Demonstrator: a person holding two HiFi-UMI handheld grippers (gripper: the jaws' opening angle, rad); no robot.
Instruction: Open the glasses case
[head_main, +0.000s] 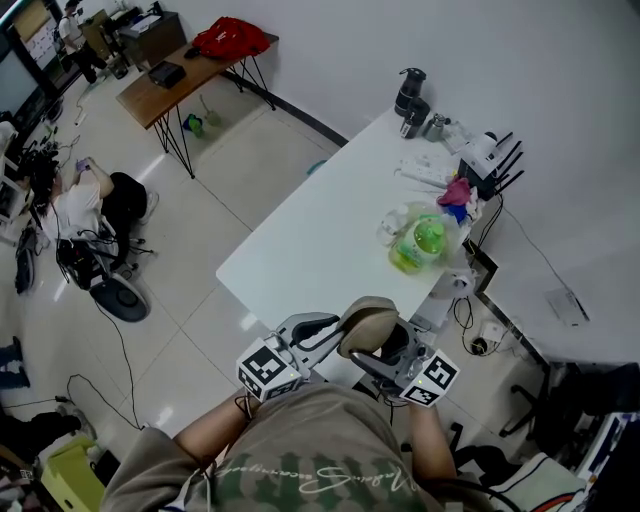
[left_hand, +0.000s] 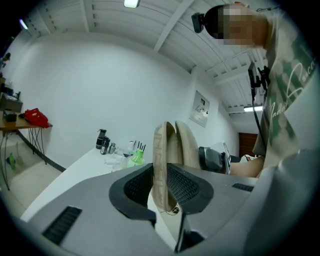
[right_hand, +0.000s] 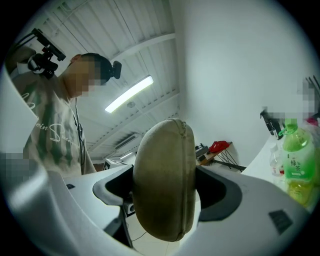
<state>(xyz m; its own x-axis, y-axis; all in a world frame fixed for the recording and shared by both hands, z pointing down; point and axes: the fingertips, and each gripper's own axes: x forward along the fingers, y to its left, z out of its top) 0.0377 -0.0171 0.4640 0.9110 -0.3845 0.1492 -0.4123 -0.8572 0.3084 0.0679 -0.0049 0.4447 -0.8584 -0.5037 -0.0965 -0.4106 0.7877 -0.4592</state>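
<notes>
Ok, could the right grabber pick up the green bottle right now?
Probably not yet. The right gripper is clamped on the glasses case, so its jaws are full, and the green bottle stands farther off on the table. It would need to let go first.

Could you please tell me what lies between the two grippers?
The glasses case, clamped by the left gripper and the right gripper, as the head view shows.

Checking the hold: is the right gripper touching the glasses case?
Touching. The right gripper view shows the right gripper clamping the glasses case, both jaws pressed against its sides.
</notes>
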